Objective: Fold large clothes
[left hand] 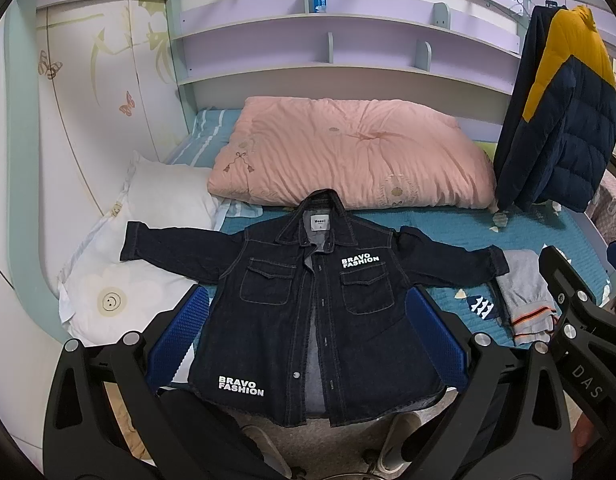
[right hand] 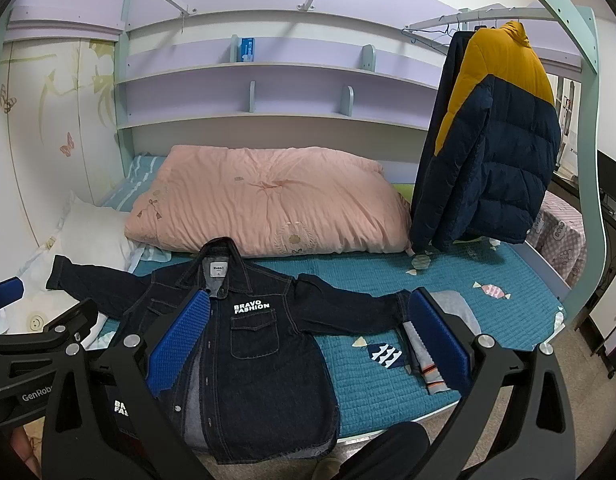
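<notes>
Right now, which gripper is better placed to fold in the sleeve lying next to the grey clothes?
Probably the right gripper: open, with the denim jacket's sleeve between its fingers.

Both tongs (left (left hand: 308, 336), right (right hand: 308, 340)) agape, empty.

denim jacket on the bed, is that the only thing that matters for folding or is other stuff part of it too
Part of the job:
- denim jacket, spread flat, unfolded
- left hand-held gripper, open
- right hand-held gripper, open

Just lying about:
- grey garment
- pink quilt
- white pillow
- hanging puffer jacket
</notes>
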`<state>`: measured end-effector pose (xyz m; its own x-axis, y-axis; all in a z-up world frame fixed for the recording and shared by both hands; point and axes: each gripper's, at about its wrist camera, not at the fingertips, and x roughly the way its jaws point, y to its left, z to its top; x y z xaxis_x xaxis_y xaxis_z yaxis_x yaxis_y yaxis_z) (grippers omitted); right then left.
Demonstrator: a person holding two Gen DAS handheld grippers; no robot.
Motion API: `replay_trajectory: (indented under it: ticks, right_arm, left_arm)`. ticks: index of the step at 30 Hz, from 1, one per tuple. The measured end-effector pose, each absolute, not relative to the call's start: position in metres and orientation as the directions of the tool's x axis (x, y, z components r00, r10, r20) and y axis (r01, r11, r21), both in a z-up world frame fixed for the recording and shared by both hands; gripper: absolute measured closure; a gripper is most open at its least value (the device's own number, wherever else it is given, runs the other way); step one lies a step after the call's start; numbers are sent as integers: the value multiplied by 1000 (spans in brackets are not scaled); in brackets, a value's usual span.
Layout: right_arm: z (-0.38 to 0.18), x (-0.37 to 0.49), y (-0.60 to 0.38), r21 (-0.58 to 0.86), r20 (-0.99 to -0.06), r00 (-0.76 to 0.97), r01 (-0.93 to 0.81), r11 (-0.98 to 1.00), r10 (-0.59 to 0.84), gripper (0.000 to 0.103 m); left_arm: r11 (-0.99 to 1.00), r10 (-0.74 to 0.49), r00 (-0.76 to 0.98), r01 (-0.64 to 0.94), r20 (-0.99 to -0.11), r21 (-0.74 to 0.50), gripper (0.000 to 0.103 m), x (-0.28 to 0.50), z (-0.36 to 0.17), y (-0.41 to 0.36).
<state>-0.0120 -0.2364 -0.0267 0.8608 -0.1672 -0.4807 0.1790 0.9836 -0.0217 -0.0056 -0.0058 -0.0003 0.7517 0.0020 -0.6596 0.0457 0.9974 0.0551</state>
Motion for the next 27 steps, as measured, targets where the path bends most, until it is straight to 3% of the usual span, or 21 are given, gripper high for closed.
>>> replay_trajectory:
  ticks: [16,27]
  right_arm:
    - [-38,-13,-241,-25,-490,855,180,983,-169,7]
    - [-40,10,-235,-38,-548,821,164,986,-158,7]
  left_arm:
    - [997,-6,739,55,-674,51,5,-9,-12,-5]
    - [998,-3,699,49,-716,43,5,11,-23,4]
